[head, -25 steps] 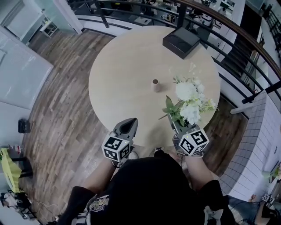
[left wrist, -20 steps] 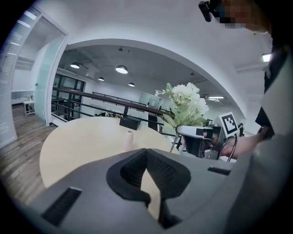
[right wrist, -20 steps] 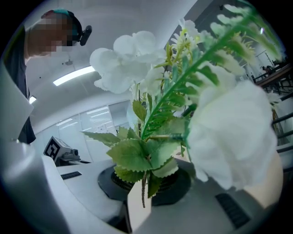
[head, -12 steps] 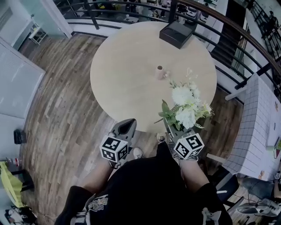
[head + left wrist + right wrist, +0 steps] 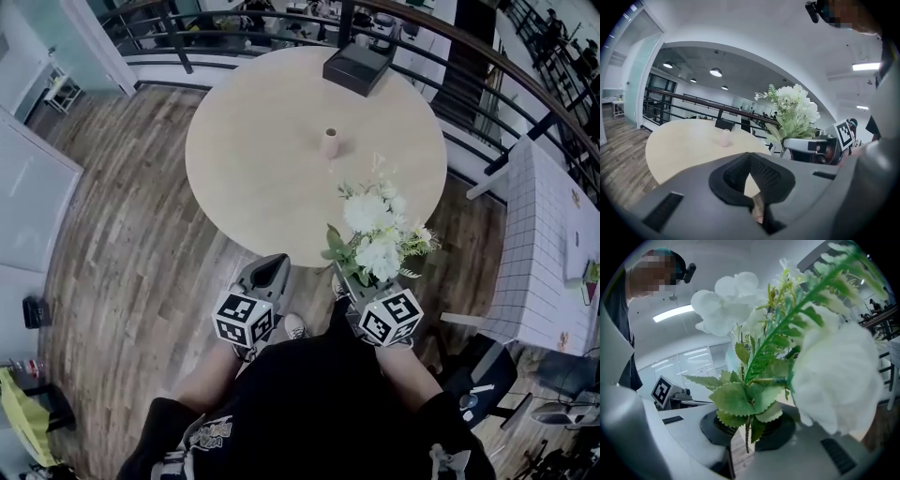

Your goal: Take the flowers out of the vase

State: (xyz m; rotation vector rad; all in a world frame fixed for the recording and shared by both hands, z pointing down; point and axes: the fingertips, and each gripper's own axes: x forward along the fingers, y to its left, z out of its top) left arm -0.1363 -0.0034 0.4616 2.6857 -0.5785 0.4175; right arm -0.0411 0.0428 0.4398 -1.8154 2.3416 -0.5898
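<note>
1. A wood-plank floor point(image 5: 122, 234) spread all round the round table point(image 5: 262, 178), and a dark railing point(image 5: 487, 56) curved behind the table's far side.
2. The table's pale top was mostly bare, and every item below is placed relative to it.
3. The flowers point(image 5: 375, 234), a bunch of white blooms with green leaves, hung over the table's near right edge, partly above the floor. They were out of the vase and well apart from it.
4. The right gripper point(image 5: 351, 284) sat just off the table's near edge, below the bunch. Its jaws were clamped on the flowers point(image 5: 740, 399). In the right gripper view point(image 5: 747, 430) the thin stem ran down between the two dark pads, with the leaves and blooms rising above the jaws and filling most of the picture.
5. The left gripper point(image 5: 274, 264) hovered beside it, also just off the table's near edge and pointing toward the table. In the left gripper view point(image 5: 752, 171) its jaws were clenched together, the pads meeting with nothing between them.
6. A black box point(image 5: 356, 67) lay at the table's far edge, near the railing.
7. The vase point(image 5: 329, 142), small and pale, stood upright and empty near the table's middle, between the black box and the flowers.
</note>
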